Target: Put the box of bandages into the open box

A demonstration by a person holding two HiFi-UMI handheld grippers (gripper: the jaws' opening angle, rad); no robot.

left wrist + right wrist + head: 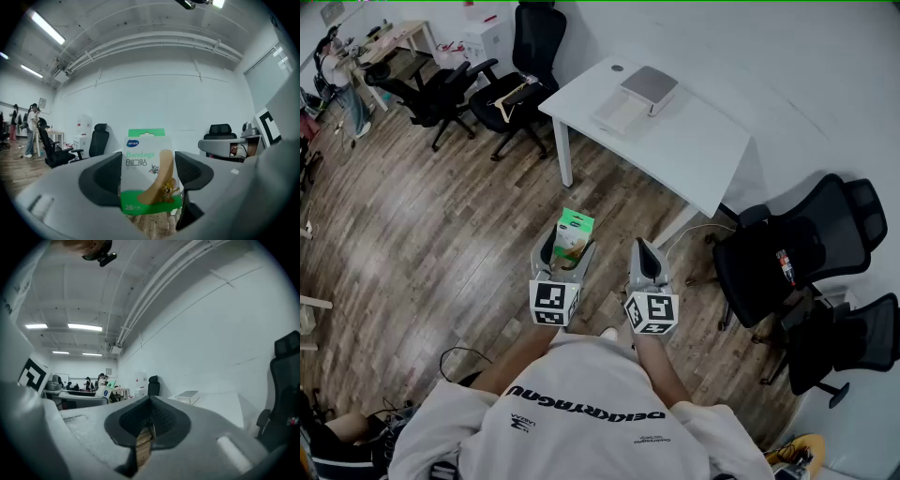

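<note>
Green-and-white cardboard box of bandages [575, 230] upright in left gripper [569, 246] above wood-plank floor [441, 216], well apart from flat white box [649, 89] on white table [698, 145]. Left gripper view: clamped between black pads [101, 179]. Right gripper view: right gripper [151, 417] jaws together.

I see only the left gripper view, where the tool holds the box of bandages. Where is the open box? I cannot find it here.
Observer: In the head view, the open box lies on the white table, ahead of you and slightly to the right.
Operator: Does the right tool carry anything?
Observer: No. The right tool has its jaws together, with nothing between them.
</note>
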